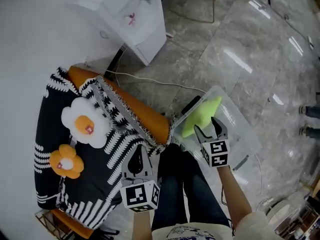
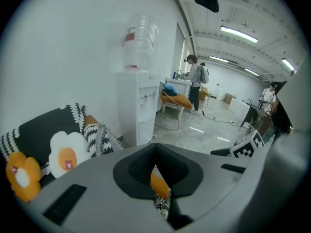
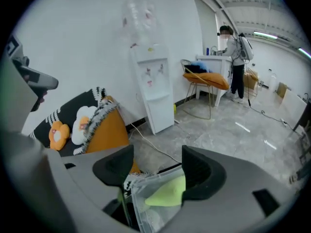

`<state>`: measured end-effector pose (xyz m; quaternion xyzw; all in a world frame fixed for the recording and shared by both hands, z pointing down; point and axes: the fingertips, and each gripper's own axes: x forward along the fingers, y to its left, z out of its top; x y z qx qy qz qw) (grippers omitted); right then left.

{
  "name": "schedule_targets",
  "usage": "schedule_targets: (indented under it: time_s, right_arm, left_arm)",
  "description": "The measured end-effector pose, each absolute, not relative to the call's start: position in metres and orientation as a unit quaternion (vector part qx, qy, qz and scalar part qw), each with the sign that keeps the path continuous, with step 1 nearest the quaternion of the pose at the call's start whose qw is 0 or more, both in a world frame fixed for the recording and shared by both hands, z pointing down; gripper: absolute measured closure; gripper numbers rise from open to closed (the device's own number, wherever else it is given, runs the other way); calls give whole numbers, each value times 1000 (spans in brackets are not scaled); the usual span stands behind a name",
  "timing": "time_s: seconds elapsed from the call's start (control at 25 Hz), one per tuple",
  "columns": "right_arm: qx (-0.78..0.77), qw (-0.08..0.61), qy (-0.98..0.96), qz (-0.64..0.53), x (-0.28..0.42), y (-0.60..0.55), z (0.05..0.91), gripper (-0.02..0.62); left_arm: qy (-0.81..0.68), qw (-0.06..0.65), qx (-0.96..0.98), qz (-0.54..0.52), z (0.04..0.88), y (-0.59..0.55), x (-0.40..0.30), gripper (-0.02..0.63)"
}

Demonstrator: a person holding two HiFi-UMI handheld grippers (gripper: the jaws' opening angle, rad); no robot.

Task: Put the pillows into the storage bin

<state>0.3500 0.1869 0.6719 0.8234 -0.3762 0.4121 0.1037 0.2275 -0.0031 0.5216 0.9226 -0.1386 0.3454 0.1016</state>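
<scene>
We see the clear storage bin point(image 1: 239, 130) on the floor just beside the sofa's point(image 1: 146, 118) right edge, bare floor beyond, green pillow point(image 1: 200, 116) inside, our right tongs point(image 1: 206, 124) wide apart above it, empty, left tongs point(image 1: 137, 153) together over the sofa's near edge, white flower pillow point(image 1: 85, 121) and orange flower pillow point(image 1: 66, 161) toward its left edge.

1 lime-green pillow point(image 1: 200, 118) lies tilted inside the clear plastic storage bin point(image 1: 244, 140) on the floor at right. At left, 2 flower-shaped pillows lie on the sofa point(image 1: 145, 115): a white pillow point(image 1: 85, 121) with an orange centre, and an orange pillow point(image 1: 66, 161) nearer.
</scene>
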Motion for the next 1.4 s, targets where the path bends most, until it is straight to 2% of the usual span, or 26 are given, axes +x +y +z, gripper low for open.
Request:
schedule_targets:
  time_s: [0.32,0.6,0.96,1.16,1.4]
  right_arm:
    - [808,91,-496,305,305,94,496,272]
    - [757,88,-603,234,216,-7,401,272]
    - [653,107,-726,188,50,-121,348,272]
    - [618,81,-758,193,-44,-176,333,272]
    - [598,85,-774,190,-142,-233,324,272]
  left_arm:
    - [-264,90,923,266,395,-49,147,592]
    - [-403,98,885,212,324,-98,9,592]
    - [-574,112,798,145,278,-137,-193,592]
    - [-625,121,760,126,275,-161,-294,592]
    - [-647,130,743,110,267,-201,-393,592]
